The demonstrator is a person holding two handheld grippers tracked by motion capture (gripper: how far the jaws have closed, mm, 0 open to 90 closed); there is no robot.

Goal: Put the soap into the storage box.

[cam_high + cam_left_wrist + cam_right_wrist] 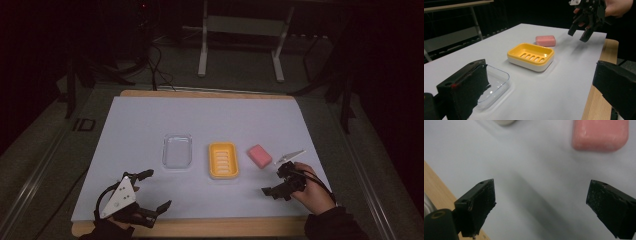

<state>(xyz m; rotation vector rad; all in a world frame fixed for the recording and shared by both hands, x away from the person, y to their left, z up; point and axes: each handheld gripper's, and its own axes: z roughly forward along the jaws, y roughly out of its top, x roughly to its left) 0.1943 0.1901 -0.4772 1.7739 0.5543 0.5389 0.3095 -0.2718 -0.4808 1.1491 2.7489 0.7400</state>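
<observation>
In the high view, a pink soap bar (259, 155) is seen lying flat on the white-covered table (150, 120), just right of a yellow soap dish (223, 160) and well apart from a clear plastic lid (177, 151) farther left. The right tongs (278, 183) are held near the bar, on its near right side, with the jaws spread wide and nothing between them. The left tongs (157, 190) are held at the near left edge, also spread wide and empty.

In the left gripper view, the bar (545, 40) is shown behind the dish (531, 56), apart from it, with the right tongs (579, 32) hanging above the table beside it. The clear lid (496, 85) lies just past the left jaw. The bar's rounded corners and flat top are made out here.

In the right gripper view, the bar (600, 135) is seen ahead and to the right of the open jaws, not yet between them; bare table lies in the gap.

The bar is judged to be light, stiff and solid, so a firm squeeze is unlikely to deform it. Its smooth, waxy faces may prove slippery, and the rounded edges could let it squirt out. A hold across the two long sides, at the middle of its length, is judged safest, with the jaws brought low to the table.
</observation>
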